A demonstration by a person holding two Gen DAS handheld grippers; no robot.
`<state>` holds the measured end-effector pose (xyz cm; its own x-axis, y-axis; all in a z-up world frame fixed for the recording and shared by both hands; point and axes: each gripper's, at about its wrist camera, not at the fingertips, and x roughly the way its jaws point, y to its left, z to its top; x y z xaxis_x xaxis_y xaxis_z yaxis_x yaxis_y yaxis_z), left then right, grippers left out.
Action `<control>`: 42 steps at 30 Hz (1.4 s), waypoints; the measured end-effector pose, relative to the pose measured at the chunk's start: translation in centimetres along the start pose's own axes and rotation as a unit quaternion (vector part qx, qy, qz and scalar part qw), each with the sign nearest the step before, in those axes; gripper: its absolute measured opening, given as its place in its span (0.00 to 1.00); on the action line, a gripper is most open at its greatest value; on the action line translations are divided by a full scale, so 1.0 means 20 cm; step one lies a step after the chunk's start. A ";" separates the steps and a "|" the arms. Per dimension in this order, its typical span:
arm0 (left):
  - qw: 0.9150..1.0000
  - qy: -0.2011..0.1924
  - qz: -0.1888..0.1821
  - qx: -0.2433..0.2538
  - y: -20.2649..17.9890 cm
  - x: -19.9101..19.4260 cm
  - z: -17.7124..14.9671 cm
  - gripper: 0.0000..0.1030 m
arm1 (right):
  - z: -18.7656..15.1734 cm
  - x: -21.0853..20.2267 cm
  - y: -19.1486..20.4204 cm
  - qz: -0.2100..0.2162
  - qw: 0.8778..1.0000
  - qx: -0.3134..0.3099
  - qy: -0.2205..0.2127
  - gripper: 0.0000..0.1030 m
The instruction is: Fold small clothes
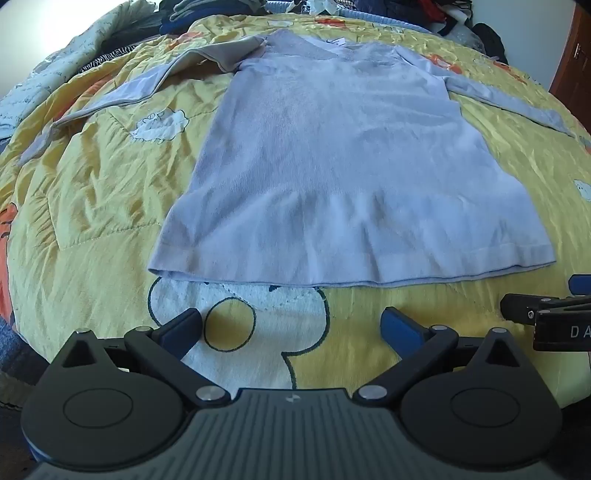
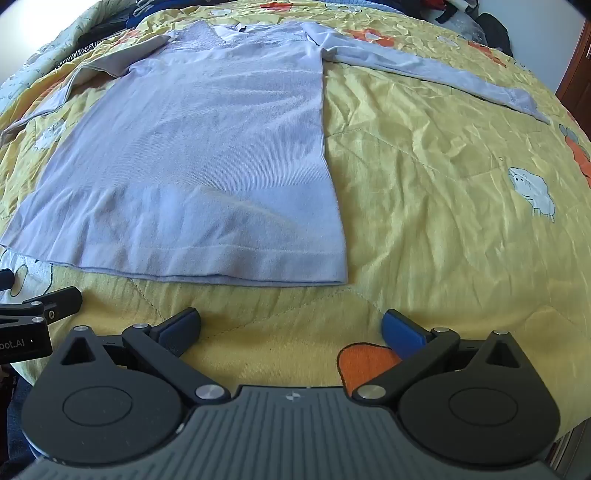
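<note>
A pale lilac long-sleeved knit top (image 1: pixel 332 166) lies flat on a yellow quilt (image 1: pixel 92 192), hem toward me, both sleeves spread out to the sides. It also shows in the right wrist view (image 2: pixel 199 147), with its right sleeve (image 2: pixel 436 70) stretched out. My left gripper (image 1: pixel 291 326) is open and empty, just short of the hem near its left half. My right gripper (image 2: pixel 291 326) is open and empty, just short of the hem's right corner. Each gripper shows at the other view's edge: the right gripper (image 1: pixel 554 314) and the left gripper (image 2: pixel 40 310).
The quilt (image 2: pixel 443 184) has cartoon prints and covers a bed. Piles of dark clothes (image 1: pixel 207 14) lie along the far edge. A brown wooden door (image 1: pixel 572 55) stands at the far right.
</note>
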<state>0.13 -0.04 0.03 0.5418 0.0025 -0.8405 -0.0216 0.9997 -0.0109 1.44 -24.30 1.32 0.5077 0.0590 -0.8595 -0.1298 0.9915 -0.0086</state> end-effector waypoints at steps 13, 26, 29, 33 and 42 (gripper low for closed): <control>1.000 -0.020 -0.003 0.001 0.00 -0.02 -0.03 1.00 | 0.00 0.00 0.00 0.001 1.000 0.001 -0.001 1.00; 1.000 -0.019 -0.003 0.001 0.00 -0.03 -0.03 1.00 | 0.00 0.00 0.00 0.001 1.000 0.001 -0.002 1.00; 1.000 -0.020 -0.002 0.002 0.00 -0.03 -0.03 1.00 | 0.00 0.00 0.00 0.001 1.000 0.001 -0.002 1.00; 1.000 -0.016 -0.002 0.003 -0.01 -0.03 -0.01 1.00 | 0.00 0.00 0.00 0.001 1.000 0.001 -0.003 1.00; 1.000 -0.015 -0.003 0.004 -0.01 -0.02 -0.01 1.00 | -0.01 0.00 0.00 0.001 1.000 0.001 -0.001 1.00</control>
<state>-0.20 -0.21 0.22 0.5674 -0.0021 -0.8234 -0.0113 0.9999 -0.0103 1.31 -24.27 1.31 0.5095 0.0619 -0.8582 -0.1289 0.9916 -0.0050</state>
